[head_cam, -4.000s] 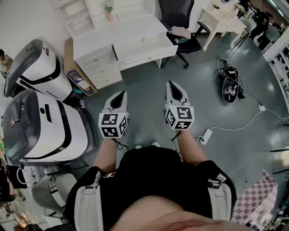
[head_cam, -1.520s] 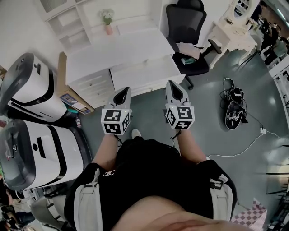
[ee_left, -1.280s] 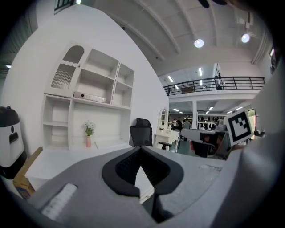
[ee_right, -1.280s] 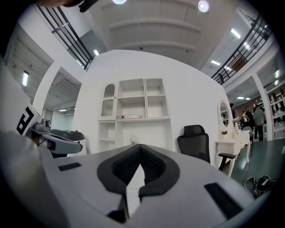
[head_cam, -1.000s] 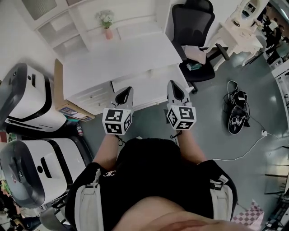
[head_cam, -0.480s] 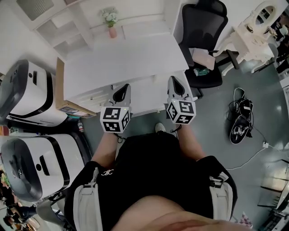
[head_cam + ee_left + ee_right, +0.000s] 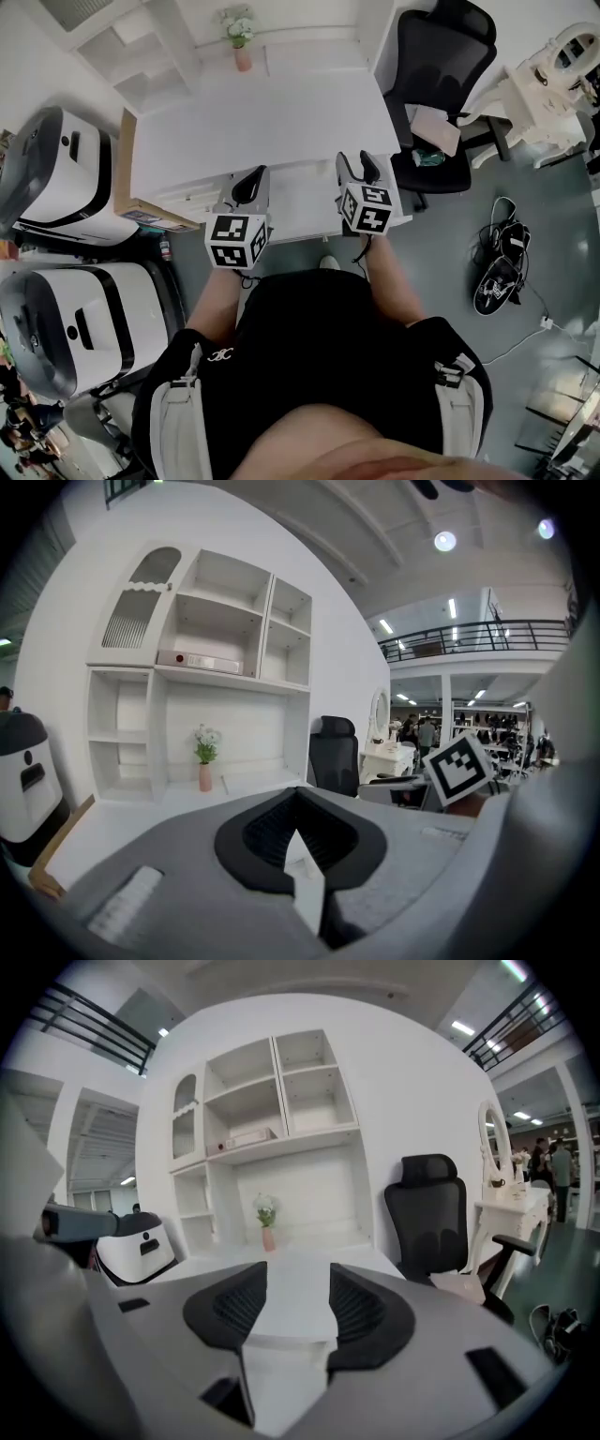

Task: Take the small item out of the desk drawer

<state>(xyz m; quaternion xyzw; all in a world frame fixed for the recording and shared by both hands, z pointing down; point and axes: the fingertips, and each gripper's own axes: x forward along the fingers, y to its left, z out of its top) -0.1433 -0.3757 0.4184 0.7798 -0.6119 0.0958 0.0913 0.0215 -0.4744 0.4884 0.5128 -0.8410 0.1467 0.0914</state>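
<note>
The white desk (image 7: 262, 112) stands right in front of me, its drawer (image 7: 305, 202) pulled out toward me. I cannot make out any small item inside the drawer. My left gripper (image 7: 253, 180) hovers over the drawer's left part, its jaws shut with nothing in them (image 7: 298, 834). At the drawer's right end, my right gripper (image 7: 356, 167) has its jaws opening wide. Only the desk top shows between them in the right gripper view (image 7: 295, 1302).
A black office chair (image 7: 441, 66) stands right of the desk. A pink vase with flowers (image 7: 242, 56) sits at the desk's back, under white shelves (image 7: 272, 1101). Two large white machines (image 7: 66, 169) and a cardboard box (image 7: 141, 211) are on the left. Cables lie on the floor (image 7: 502, 272).
The person has walked up to the desk, so the drawer now lies under both grippers. The right gripper's jaws have gone from shut to open. The left stays shut.
</note>
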